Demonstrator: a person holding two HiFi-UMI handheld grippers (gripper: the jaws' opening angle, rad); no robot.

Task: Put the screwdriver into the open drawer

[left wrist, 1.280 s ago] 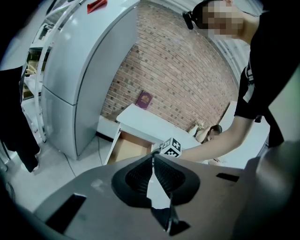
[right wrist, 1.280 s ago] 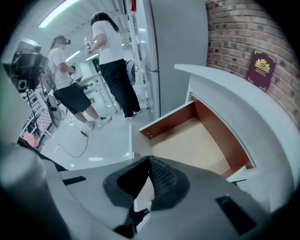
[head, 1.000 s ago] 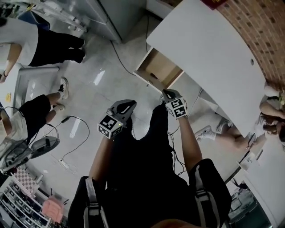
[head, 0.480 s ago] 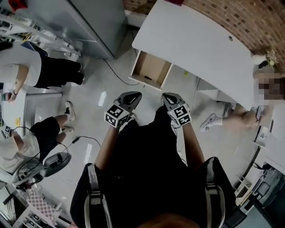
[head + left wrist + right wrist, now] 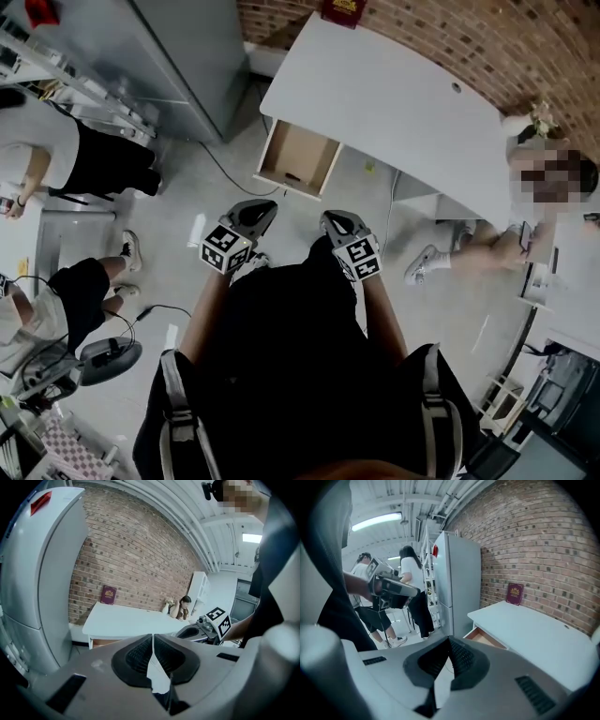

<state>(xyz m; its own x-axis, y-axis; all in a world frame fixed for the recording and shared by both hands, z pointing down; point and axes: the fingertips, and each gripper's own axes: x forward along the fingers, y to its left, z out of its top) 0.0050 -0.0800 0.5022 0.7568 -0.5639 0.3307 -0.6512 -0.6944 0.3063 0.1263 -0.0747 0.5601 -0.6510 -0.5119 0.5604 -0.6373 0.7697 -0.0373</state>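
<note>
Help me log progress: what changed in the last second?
Nothing was gripped or released. The head view drew back from the white desk, so it and its open drawer look smaller and sit further left. The left gripper and right gripper stayed shut, empty, side by side before the person.

- A white desk (image 5: 394,112) is set against a red brick wall (image 5: 441,37).
- A grey fridge (image 5: 187,47) is stood on a pale floor (image 5: 197,178).
- Light is given by a ceiling strip (image 5: 377,521).
</note>
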